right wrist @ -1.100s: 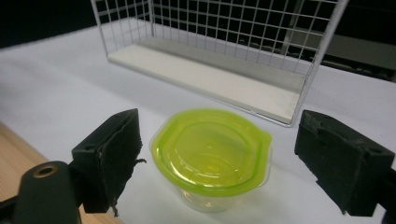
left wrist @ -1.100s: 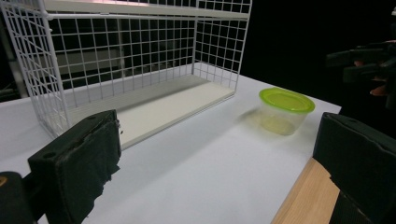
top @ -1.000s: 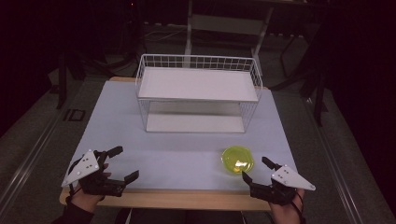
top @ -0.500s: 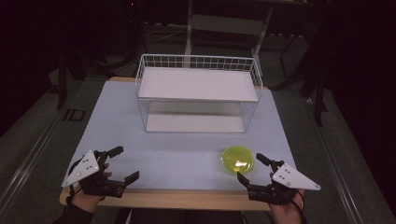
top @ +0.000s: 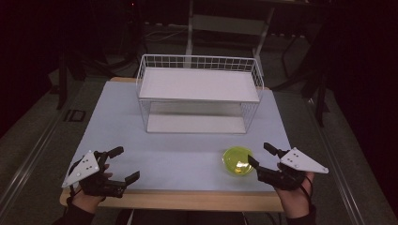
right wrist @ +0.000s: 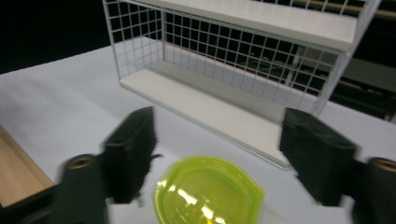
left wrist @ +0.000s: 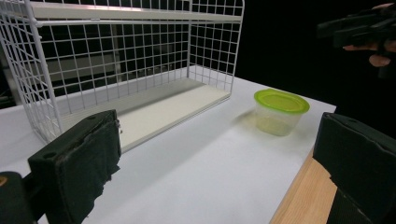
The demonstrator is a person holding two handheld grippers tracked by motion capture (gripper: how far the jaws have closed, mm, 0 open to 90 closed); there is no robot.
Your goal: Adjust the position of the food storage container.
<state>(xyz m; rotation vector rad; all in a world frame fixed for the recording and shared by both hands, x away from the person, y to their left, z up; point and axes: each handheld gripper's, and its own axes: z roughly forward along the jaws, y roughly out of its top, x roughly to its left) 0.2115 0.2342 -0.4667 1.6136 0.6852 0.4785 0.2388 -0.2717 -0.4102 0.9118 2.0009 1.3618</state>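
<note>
Straddling the lidded green container [top: 237, 161], the right gripper [top: 263, 158] is spread wide, apparently for grasping. Left gripper [top: 123, 165] rests released near the table [top: 178, 154] edge.

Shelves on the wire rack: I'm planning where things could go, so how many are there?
2. The upper shelf sits at the rack's top; the lower shelf lies directly beneath it on the table.

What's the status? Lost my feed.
Left gripper open, idle near table edge. Right gripper open, beside the tub, not touching. Tub lidded, on the table, in front of the rack. Nothing in the way.
</note>
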